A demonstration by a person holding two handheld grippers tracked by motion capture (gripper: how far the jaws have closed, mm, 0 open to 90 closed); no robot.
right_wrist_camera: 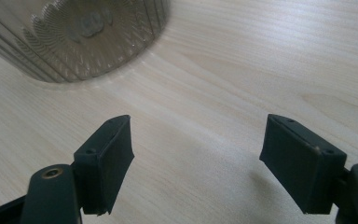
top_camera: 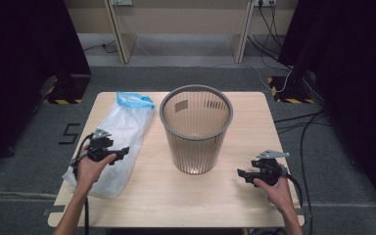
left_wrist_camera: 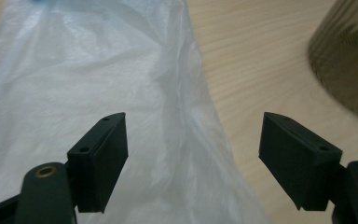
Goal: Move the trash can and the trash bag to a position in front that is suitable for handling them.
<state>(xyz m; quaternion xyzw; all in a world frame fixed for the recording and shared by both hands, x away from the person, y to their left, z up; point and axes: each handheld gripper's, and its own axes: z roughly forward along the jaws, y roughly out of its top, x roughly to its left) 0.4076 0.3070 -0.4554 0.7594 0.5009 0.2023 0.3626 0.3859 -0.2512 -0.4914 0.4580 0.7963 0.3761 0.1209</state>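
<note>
pale wooden table on grey carpet; wastebasket mid-table, white plastic bag to its left. left gripper and right gripper both released, holding nothing.

One legible mark — a black figure "5" on the grey floor, just left of the table; nothing else readable.

Translucent white plastic bag with blue drawstring, lying flat on table's left side
</note>
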